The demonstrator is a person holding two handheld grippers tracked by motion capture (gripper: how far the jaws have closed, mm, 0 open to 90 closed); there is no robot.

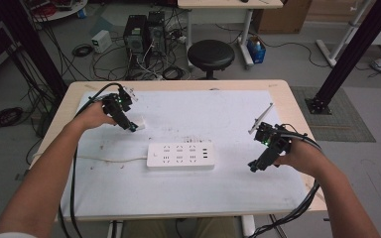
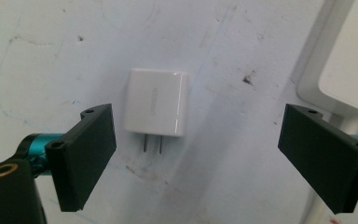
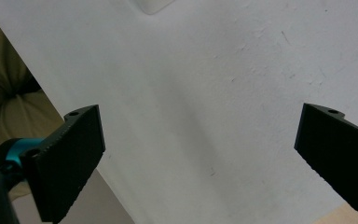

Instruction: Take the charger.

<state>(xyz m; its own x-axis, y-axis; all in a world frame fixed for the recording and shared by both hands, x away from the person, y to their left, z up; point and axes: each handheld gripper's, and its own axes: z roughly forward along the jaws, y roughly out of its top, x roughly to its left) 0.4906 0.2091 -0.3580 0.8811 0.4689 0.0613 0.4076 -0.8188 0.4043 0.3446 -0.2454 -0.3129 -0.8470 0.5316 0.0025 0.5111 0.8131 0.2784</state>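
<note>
**Left gripper poised over the charger**

A wooden table (image 1: pixel 297 111) carries a scuffed white mat (image 1: pixel 203 183). At its centre lies a white rectangular power strip (image 1: pixel 180 156). A small white cube charger with two metal prongs (image 2: pixel 156 102) lies flat just beyond it, between the spread jaws of the left gripper (image 2: pixel 196 154). The right gripper (image 3: pixel 198 158) hangs wide open over bare mat. Closing off-centre could twist the smooth charger aside.

Dim even indoor light, soft shadows, slightly blurry low-resolution frames, no glare
</note>
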